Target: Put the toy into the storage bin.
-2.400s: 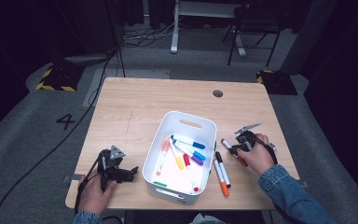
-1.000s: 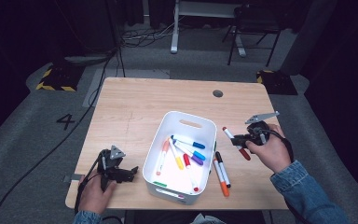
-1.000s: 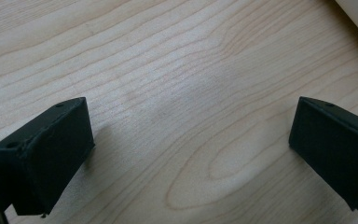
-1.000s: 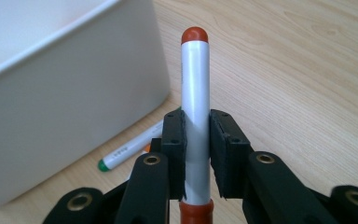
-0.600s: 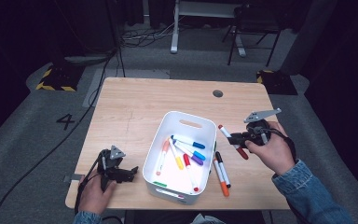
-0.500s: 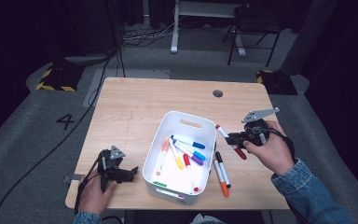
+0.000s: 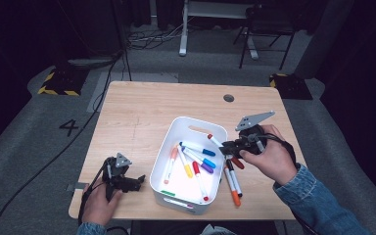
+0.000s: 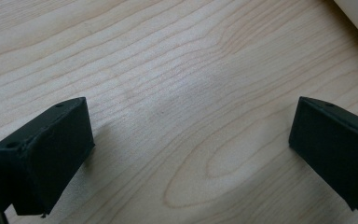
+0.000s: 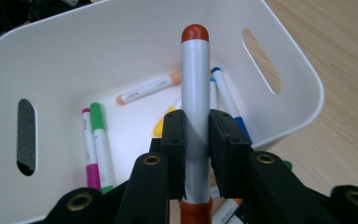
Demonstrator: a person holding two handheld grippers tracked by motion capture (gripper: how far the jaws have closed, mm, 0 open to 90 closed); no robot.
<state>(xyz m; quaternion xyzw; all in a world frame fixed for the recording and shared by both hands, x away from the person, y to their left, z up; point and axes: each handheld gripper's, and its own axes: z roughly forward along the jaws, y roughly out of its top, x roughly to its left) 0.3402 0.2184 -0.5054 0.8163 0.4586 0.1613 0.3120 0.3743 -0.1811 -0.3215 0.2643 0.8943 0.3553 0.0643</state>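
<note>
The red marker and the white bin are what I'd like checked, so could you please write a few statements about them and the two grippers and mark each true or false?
1. The right gripper is shut on the red marker. True.
2. The red marker lies flat on the table. False: it is held up at the rim of the white bin, its tip over the bin.
3. The left gripper holds a marker. False: its jaws stand open over bare wood.
4. The white bin already has several markers in it. True.
5. No markers remain on the table. False: two markers lie beside the bin, under the right hand.
</note>
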